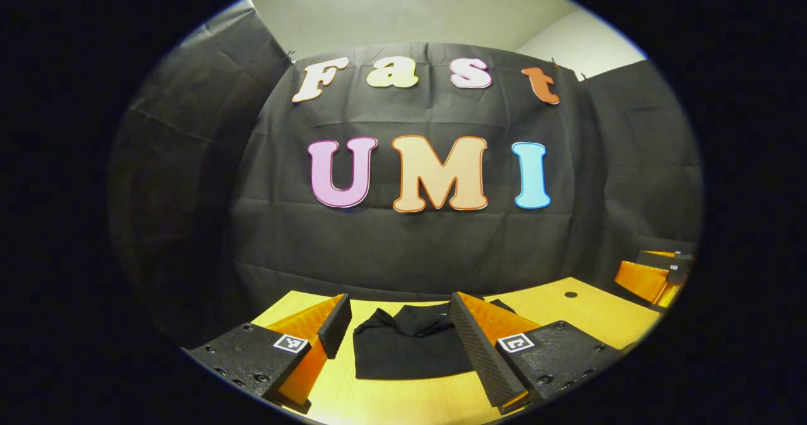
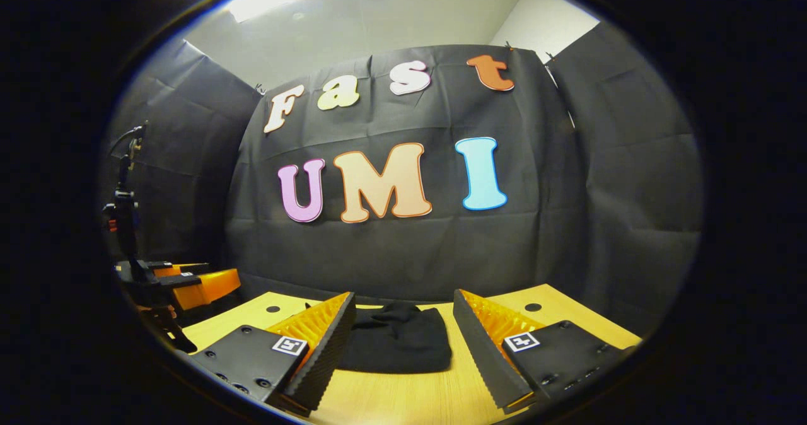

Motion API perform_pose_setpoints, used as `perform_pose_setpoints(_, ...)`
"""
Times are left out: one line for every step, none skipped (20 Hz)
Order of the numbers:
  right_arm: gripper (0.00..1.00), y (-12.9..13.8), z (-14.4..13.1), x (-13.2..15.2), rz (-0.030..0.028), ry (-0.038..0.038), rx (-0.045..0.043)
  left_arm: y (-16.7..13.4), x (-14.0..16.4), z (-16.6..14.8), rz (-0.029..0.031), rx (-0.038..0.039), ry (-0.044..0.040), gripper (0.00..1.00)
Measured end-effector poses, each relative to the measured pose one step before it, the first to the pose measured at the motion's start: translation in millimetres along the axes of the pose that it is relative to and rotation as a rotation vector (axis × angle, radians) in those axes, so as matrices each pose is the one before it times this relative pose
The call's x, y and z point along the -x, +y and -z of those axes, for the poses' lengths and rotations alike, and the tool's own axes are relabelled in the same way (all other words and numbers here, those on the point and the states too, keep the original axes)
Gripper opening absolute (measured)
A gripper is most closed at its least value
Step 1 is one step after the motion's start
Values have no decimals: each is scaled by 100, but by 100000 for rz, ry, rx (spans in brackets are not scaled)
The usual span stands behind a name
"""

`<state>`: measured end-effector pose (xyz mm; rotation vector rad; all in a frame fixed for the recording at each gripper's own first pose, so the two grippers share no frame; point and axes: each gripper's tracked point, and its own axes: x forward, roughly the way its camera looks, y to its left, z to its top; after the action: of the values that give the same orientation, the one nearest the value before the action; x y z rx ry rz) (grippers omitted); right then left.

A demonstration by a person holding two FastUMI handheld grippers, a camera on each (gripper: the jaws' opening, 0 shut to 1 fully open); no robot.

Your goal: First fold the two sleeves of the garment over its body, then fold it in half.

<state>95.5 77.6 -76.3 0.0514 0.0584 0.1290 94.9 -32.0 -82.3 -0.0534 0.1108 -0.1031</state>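
A black garment (image 1: 410, 343) lies folded into a compact bundle on the yellow wooden table (image 1: 567, 305), near its far edge. In the left gripper view my left gripper (image 1: 398, 324) is open, its fingers standing apart on either side of the bundle, above the table and not touching the cloth. The right gripper view has the same garment (image 2: 397, 340) between the spread fingers of my right gripper (image 2: 403, 321), which is open and holds nothing. The other gripper (image 1: 652, 277) sits at the right edge of the left gripper view, and at the left of the right gripper view as the left gripper (image 2: 183, 283).
The table (image 2: 403, 393) has small round holes (image 2: 533, 307) near its back corners. A dark stand with a clamp (image 2: 123, 204) rises at the left of the right gripper view. Black cloth walls close the booth behind the table.
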Motion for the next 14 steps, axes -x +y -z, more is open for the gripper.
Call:
perform_pose_setpoints(94, 124, 102, 1116, 224, 88, -780, -322, 1060, 36, 845, 141, 21, 92)
perform_pose_setpoints(97, 117, 150, 933, 205, 10, -521, -149, 995, 195, 152, 249, 450, 93)
perform_pose_setpoints(97, 106, 206, 840, 485, -14, -624, -76, 952, 244, 369, -139, 232, 92)
perform_pose_setpoints(97, 28, 199, 820, 946, -59, -966, 1, 652, 206, -81, -691, 727, 93)
perform_pose_setpoints(97, 168, 53, 814, 291, -465, -613, 117, 586, 168, -177, -934, 644, 92)
perform_pose_setpoints(94, -37, 111, 718, 931, -466, -78, 13, 425, -3, 490, -580, 500, 92)
perform_pose_setpoints(97, -37, 20, 539, 43, -554, 764, 34, 407, 3, 196, -394, 177, 92)
perform_pose_setpoints(97, 99, 87, 564, -193, -288, 1357, 183, 386, -28, -307, 122, -93, 93)
perform_pose_setpoints(97, -164, 122, 395, 156, 358, 1296, 46, 202, -89, -272, 545, -149, 92)
perform_pose_setpoints(97, -77, 261, 261, -410, 384, 530, 73, 194, 63, -394, 530, 276, 93)
perform_pose_setpoints(97, 144, 126, 179, -329, 299, -312, -20, 239, 145, -88, 310, 94, 93)
perform_pose_setpoints(97, -1, 197, 230, -228, 716, -514, -4, 192, -36, -98, 189, -68, 93)
perform_pose_setpoints(97, 65, 313, 250, -414, 952, -246, -159, 210, 51, 338, 52, -28, 92)
perform_pose_setpoints(98, 51, 137, 261, -75, 418, 40, -157, 121, -67, 457, -166, -284, 93)
